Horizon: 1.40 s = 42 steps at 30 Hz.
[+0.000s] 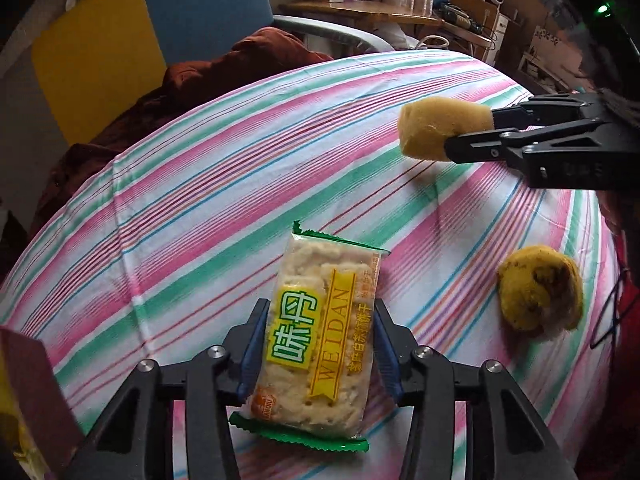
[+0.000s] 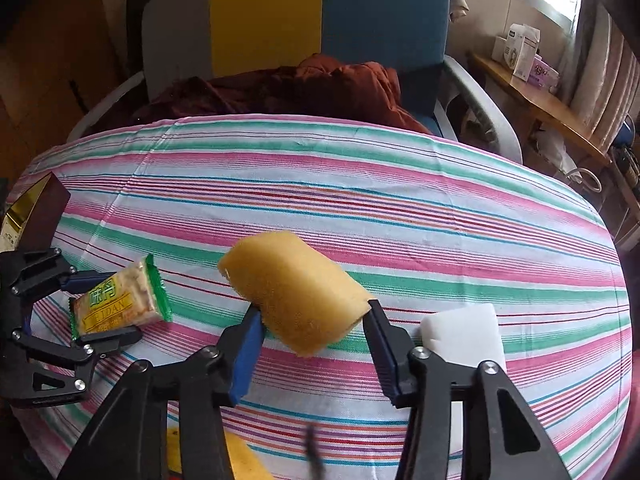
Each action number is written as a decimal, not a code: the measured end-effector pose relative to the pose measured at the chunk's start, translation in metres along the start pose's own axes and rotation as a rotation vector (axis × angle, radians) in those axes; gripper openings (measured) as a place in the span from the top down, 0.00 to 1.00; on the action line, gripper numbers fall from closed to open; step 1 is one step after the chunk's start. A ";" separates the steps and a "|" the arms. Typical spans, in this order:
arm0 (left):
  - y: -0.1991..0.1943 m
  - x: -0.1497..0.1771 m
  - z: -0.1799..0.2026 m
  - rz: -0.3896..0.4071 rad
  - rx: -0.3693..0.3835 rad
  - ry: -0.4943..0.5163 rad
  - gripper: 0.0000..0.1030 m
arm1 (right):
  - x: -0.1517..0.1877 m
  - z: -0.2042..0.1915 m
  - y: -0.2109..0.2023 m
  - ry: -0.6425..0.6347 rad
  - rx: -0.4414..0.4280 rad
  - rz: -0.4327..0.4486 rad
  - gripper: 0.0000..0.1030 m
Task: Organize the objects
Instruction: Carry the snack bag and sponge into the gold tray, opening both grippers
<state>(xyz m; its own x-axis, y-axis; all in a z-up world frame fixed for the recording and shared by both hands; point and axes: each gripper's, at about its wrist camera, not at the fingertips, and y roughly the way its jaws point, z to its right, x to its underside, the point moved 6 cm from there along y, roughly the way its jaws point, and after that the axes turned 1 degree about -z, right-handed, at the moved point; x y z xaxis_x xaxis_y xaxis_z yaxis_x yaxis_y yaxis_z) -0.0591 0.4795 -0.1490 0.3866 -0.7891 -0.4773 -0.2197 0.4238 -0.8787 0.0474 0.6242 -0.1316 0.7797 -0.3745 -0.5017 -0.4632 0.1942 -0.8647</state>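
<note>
Here, scene: a table under a striped cloth (image 2: pixel 360 208), with a chair (image 2: pixel 384 20) and a rust-brown garment (image 2: pixel 320 84) behind it
Left gripper (image 1: pixel 320 344): fingers clamped on the cracker packet (image 1: pixel 320 336), one blue pad (image 1: pixel 256 344) on each long side, the packet lifted off the cloth and pointing away from the camera
Right gripper (image 2: pixel 312 320): fingers clamped on the yellow sponge (image 2: pixel 296 292), which was squeezed at its near end and stuck out forward, clear of the cloth
Same pair from the other side: the left wrist view showed the sponge (image 1: pixel 444 128) held well above and to the right of the packet; the right wrist view showed the packet (image 2: pixel 120 304) low at the left
Left on the table: a stained yellow lump (image 1: pixel 540 288) near the right edge, a white foam block (image 2: pixel 464 332) just beside the right gripper, a dark box (image 2: pixel 44 212) at the far left
Step in hand, as judged: both items picked up and being carried to wherever they were meant to be grouped; no destination could be told from these views
Doing it well: the packet was gripped across its width, so a firm but not crushing squeeze would spare the crackers; it should be kept level and set down flat before release
Sponge care: it was soft and held near one end, so it could sag or spring on release; lowering it onto the cloth first would stop a bounce
Risk: the two grippers crossing paths over the middle of the table
</note>
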 end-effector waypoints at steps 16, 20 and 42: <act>-0.147 0.040 -0.045 0.206 -0.118 -0.115 0.52 | 0.000 -0.016 -0.015 0.046 0.027 -0.037 0.52; -0.165 0.058 -0.065 0.234 -0.147 -0.173 0.52 | -0.006 -0.042 -0.039 0.034 0.002 -0.014 0.52; -0.219 0.174 -0.142 0.300 -0.259 -0.402 0.51 | 0.011 -0.291 -0.096 -0.094 -0.300 0.060 0.52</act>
<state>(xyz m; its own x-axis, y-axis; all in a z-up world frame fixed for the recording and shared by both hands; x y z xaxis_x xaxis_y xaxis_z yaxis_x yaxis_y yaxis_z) -0.0705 0.1860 -0.0384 0.5731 -0.3982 -0.7163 -0.5656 0.4403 -0.6973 -0.0219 0.3375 -0.0479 0.7760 -0.2825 -0.5639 -0.6026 -0.0682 -0.7951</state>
